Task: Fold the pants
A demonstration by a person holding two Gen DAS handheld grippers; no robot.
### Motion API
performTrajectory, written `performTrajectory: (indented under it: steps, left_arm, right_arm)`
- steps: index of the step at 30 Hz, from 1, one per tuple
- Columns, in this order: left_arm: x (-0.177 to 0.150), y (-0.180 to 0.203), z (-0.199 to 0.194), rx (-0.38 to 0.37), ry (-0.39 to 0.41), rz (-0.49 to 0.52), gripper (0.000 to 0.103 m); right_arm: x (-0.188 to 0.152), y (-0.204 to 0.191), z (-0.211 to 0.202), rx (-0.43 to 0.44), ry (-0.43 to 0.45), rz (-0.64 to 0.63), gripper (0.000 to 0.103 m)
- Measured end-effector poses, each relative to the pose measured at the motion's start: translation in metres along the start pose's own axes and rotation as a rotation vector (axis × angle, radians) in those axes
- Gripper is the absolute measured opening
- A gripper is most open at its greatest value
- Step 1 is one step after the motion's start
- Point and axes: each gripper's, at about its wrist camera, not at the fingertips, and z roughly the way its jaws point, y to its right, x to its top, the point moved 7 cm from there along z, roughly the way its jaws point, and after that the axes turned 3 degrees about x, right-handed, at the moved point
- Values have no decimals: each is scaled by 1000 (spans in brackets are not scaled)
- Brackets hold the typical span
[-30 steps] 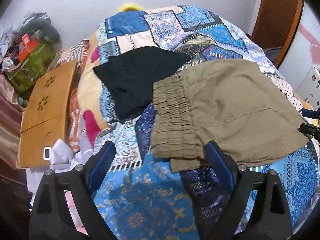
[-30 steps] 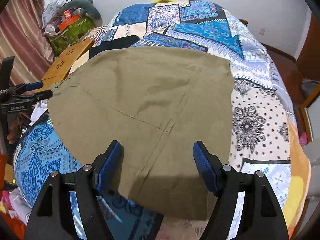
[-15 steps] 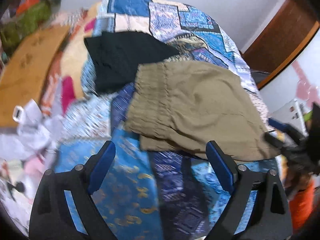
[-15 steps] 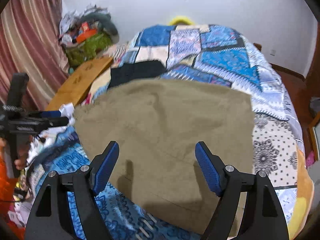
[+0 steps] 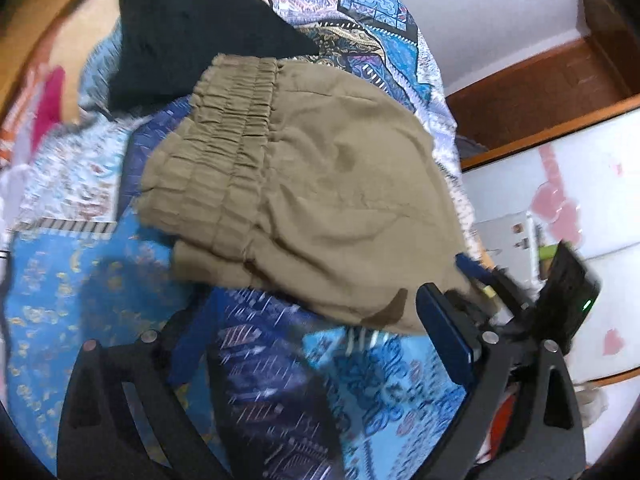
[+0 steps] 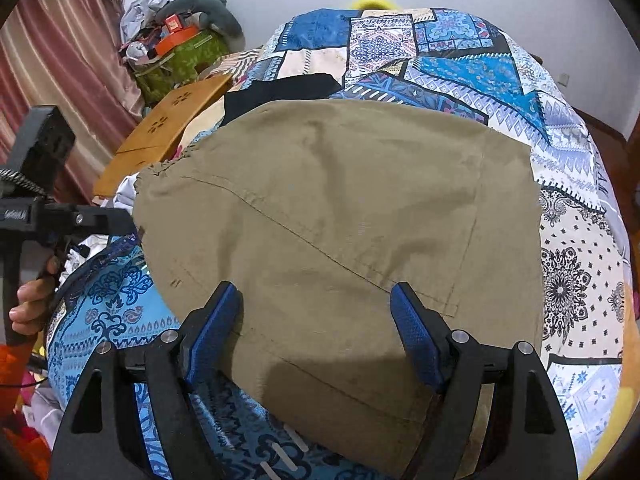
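Olive-brown pants (image 5: 320, 184) lie folded on a patchwork bedspread (image 5: 120, 304), elastic waistband toward the left in the left wrist view. They fill the middle of the right wrist view (image 6: 340, 220). My left gripper (image 5: 316, 336) is open and empty, just in front of the pants' near edge. My right gripper (image 6: 316, 320) is open, its jaws hovering over the near part of the pants. The right gripper also shows in the left wrist view (image 5: 520, 292) at the pants' right edge. The left gripper shows at the left in the right wrist view (image 6: 80, 216).
A black garment (image 5: 192, 36) lies on the bed beyond the waistband. A wooden lap tray (image 6: 168, 128) and a pile of bags and clothes (image 6: 176, 44) sit left of the bed. A wooden door frame (image 5: 560, 88) and a white cabinet (image 5: 580, 200) stand at the right.
The left gripper has swung right and closer to the pants' near edge. The right gripper has come down closer over the pants. Both stay open; the pants have not moved.
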Motion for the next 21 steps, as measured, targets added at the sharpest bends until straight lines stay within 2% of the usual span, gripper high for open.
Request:
performTrajectory:
  steps: [3, 6, 7, 9, 11, 13, 17, 21]
  left_arm:
    - [14, -4, 5, -48, -9, -64, 97]
    - [28, -8, 8, -57, 4, -104, 97]
    - [32, -8, 8, -42, 15, -106, 92]
    - [36, -10, 8, 32, 42, -96, 75]
    - [40, -11, 5, 135, 85, -69, 48]
    - [42, -14, -1, 166, 132, -70, 38]
    - [36, -16, -19, 211, 209, -49, 31]
    - [25, -10, -54, 405, 343, 81, 30]
  right_arm:
    - [1, 0, 0, 8, 3, 4, 77]
    - [1, 0, 1, 16, 7, 9, 78]
    - [1, 0, 1, 16, 8, 10, 78]
    - [1, 0, 1, 20, 9, 13, 78]
    - [1, 0, 1, 24, 9, 18, 78]
    - [1, 1, 1, 25, 11, 19, 78]
    - [2, 1, -1, 29, 12, 18, 78]
    - [0, 1, -8, 59, 34, 50, 76]
